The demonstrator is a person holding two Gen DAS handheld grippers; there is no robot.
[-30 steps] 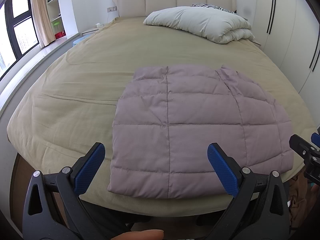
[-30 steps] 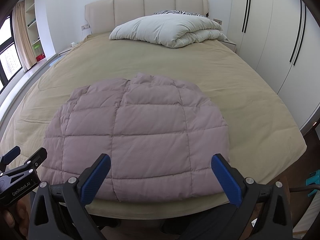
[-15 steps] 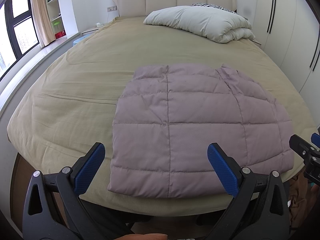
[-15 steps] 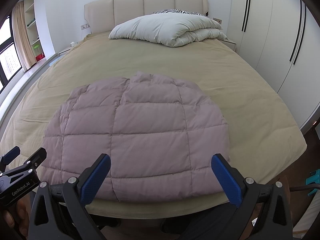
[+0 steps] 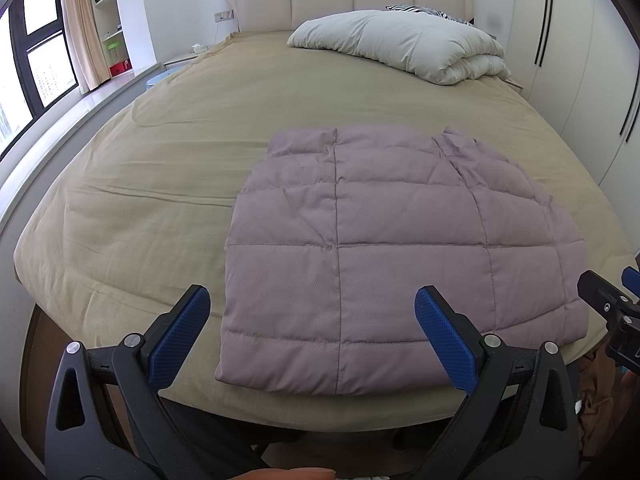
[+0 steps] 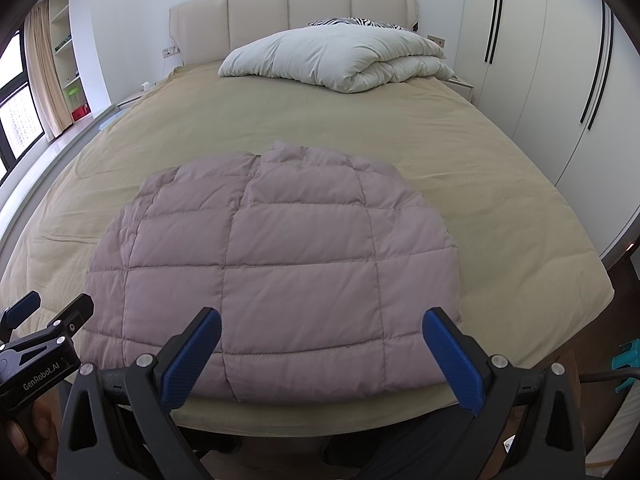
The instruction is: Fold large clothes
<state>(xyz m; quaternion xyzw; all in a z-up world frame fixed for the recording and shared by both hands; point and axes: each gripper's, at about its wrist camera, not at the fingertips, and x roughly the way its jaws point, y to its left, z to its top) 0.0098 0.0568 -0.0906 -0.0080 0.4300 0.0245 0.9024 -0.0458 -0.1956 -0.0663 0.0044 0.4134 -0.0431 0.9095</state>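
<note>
Jacket: a mauve quilted jacket lies flat on the bed, already folded into a compact block with stitched squares showing on top. Its hem runs along the foot edge of the bed, and its far end reaches toward the middle of the bed. From the right wrist view the jacket has a rounded far outline and sits nearer the left side of the foot edge than the right corner.

Bed: a tan cover spreads over the whole bed, with light creases near the left edge.

Duvet: a white folded duvet is piled at the head edge, well apart from the jacket, with a zebra-striped pillow just behind it.

Left tool: the left tool hangs over the foot edge with its blue pads spread wide, gripping nothing; the jacket's near left corner shows between them. The same tool appears at the lower left of the right wrist view.

Right tool: the right tool is also spread wide and holds nothing, hovering at the foot edge above the jacket's hem. Its tips show at the right margin of the left wrist view.

Surroundings: a padded headboard stands at the head, white wardrobe doors line the right side, and a window with curtains lies beyond the left edge.
</note>
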